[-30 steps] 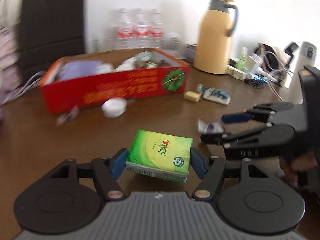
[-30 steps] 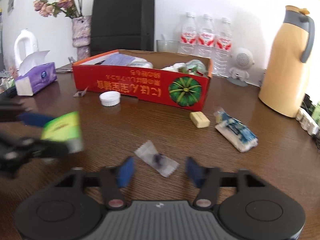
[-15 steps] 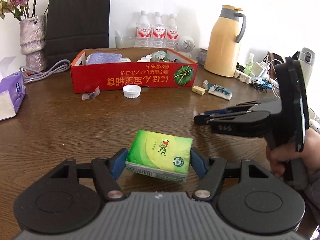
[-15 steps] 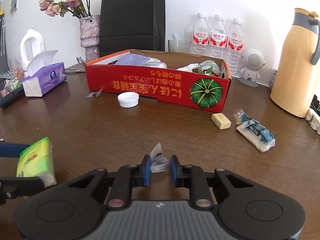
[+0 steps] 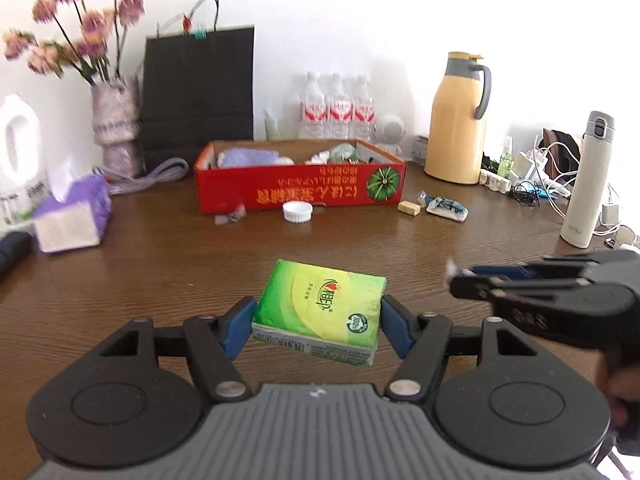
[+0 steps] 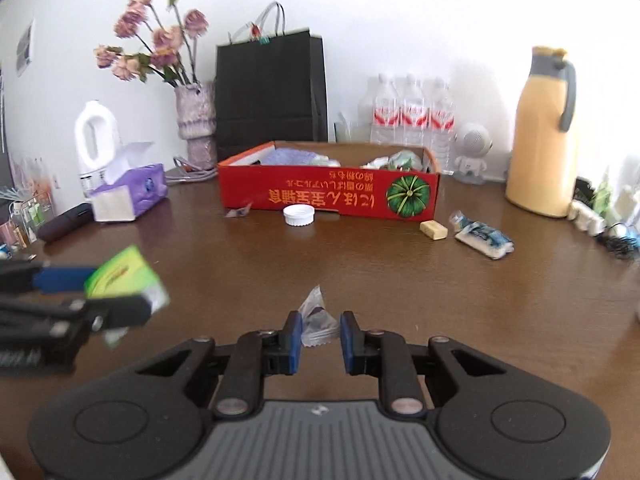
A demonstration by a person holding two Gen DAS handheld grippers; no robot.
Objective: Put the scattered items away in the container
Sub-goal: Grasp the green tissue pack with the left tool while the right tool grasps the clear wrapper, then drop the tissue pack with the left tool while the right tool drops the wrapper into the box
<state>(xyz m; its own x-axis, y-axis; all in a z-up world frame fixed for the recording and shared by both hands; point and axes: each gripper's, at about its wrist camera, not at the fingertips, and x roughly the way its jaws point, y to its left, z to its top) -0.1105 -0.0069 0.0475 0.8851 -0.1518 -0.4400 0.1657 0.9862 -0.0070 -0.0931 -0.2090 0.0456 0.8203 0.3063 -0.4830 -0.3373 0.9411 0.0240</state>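
in the left wrist view, a white jug [image 5: 16, 160] stands at the far left edge, with a purple tissue box [image 5: 74, 216] just in front of it on the brown counter [image 5: 160, 264]. behind these, in the upper left, a vase of pink flowers [image 5: 114, 124] stands next to a black paper bag [image 5: 198, 96]. in the middle of the frame sits the red box [image 5: 300, 190], open-topped and already holding several bits. against its front wall lie a small crumpled wrapper [image 5: 231, 217] and a white cap [image 5: 297, 212]; off its right corner lie a tan block [image 5: 409, 208] and a blue-and-white packet [image 5: 446, 210]. low in the centre, the left gripper [image 5: 316, 326] has its fingers clamped on the two sides of a green tissue pack [image 5: 320, 312], which is held clear of the counter. a yellow thermos jug [image 5: 458, 120] stands to the right of the red box, and a white flask [image 5: 586, 184] near the right edge. at the lower right the right gripper [image 5: 460, 278] reaches in from the side.

in the right wrist view, the green tissue pack [image 6: 124, 276] shows blurred at the left edge, between the left gripper's fingers [image 6: 64, 278]. in the lower centre, the right gripper [image 6: 318, 332] has just been closing and its fingers are pinched on a clear wrapper [image 6: 316, 318], whose tip sticks up above them. the red box [image 6: 328, 196] lies well beyond it.
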